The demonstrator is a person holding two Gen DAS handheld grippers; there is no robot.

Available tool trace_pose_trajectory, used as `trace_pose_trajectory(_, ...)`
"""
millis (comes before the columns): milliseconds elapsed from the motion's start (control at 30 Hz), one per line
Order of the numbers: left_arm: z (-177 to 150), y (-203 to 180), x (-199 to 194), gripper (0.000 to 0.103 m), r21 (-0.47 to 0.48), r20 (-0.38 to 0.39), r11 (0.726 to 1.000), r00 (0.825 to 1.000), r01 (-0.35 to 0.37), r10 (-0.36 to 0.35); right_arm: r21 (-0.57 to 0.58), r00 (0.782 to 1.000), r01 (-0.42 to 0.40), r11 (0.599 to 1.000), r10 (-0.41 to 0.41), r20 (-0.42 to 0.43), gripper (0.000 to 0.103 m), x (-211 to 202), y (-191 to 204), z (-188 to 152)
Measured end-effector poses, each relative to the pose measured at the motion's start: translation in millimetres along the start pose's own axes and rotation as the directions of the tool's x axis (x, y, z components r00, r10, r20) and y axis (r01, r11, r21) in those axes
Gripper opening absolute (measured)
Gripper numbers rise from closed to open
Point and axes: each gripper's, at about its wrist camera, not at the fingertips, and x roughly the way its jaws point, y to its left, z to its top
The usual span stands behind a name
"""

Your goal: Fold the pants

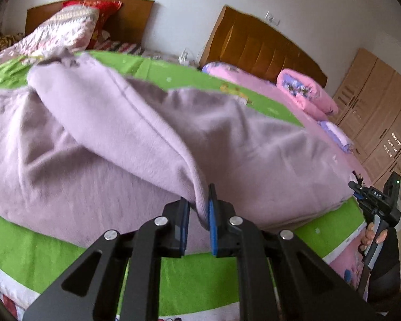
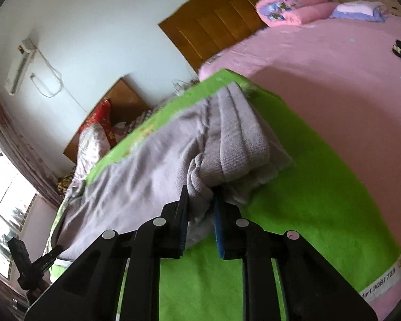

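The pants (image 1: 136, 133) were a pale lilac, fuzzy and plain, with a ribbed waistband (image 2: 238, 139) of the same shade. They lay on a bright green blanket (image 2: 307, 187) with small yellow motifs. The bed sheet (image 2: 320, 61) was pink, as were the flowered pillows (image 2: 294, 2). Both grippers were black with blue pads on the fingers (image 1: 212, 214). The headboard (image 1: 259, 45) was brown wood.

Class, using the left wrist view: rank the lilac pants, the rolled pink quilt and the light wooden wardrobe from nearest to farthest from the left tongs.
1. Pants: pinched in the left tongs, spread over the green cloth straight ahead.
2. Pink quilt: ahead to the right, on the bed by the headboard.
3. Wardrobe: far right, beyond the bed.
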Motion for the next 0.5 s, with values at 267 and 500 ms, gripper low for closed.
trace_pose_trajectory(267,-4.9,-2.5,2.8,0.013,0.001,-0.007,1.000,1.000,-0.011,0.011,-0.003,1.000,-0.008,1.000,0.008,0.025,0.016,-3.1,2.6,3.6)
trace_pose_trajectory(500,-2.9,-8.7,-13.9,0.013,-0.004,0.049,1.000,0.999,0.011,-0.011,-0.039,0.996,0.007,0.999,-0.003,0.085,0.016,-14.7,14.2,10.3)
